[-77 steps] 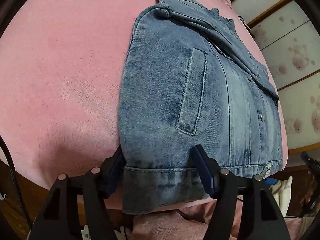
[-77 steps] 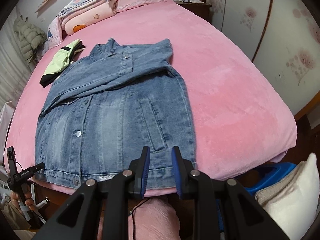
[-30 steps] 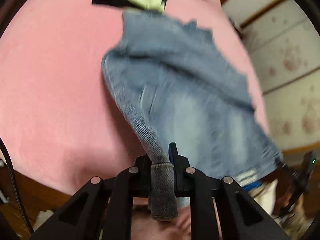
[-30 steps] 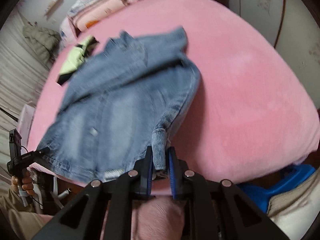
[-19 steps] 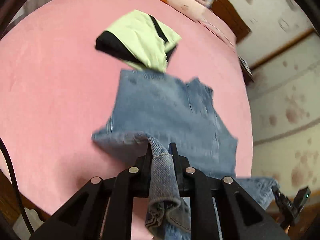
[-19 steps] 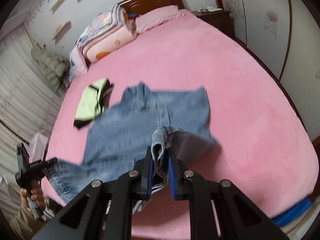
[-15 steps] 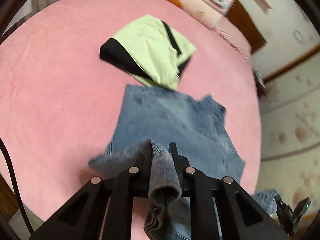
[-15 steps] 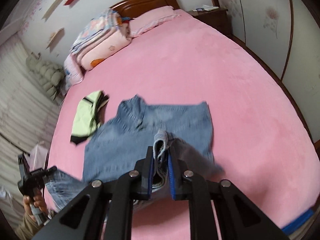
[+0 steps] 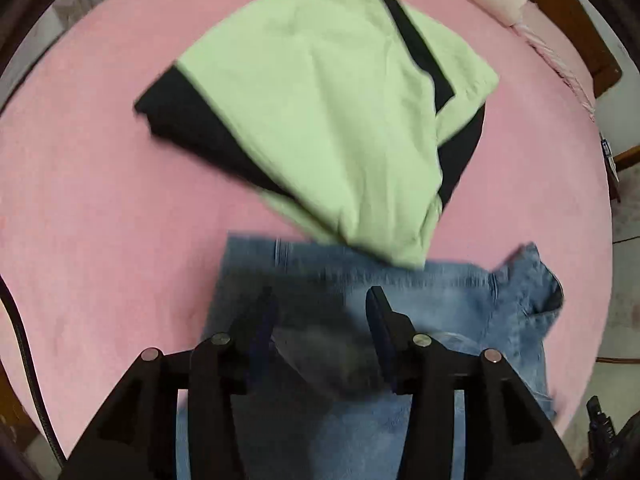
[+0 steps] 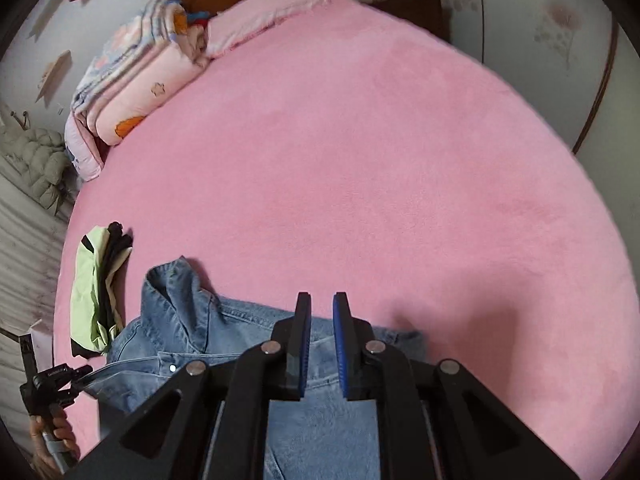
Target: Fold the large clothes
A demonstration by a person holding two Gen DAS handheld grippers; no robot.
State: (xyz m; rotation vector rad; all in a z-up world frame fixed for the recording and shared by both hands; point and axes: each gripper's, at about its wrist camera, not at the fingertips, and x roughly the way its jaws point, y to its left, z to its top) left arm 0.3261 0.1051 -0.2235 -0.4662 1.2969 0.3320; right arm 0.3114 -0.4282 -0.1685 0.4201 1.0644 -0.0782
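Blue jacket (image 9: 460, 292) lies folded on the bed (image 10: 360, 160): left gripper (image 9: 320, 316) jaws are opening off it, so open the right gripper (image 10: 322, 344), whose jaws sit nearly pressed together with nothing between them that shows, and lift both straight up.

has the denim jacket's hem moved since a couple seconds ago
Yes. The denim jacket hem, earlier at the near edge of the pink bed, now lies folded up near the collar, toward the headboard end, beside the green garment.
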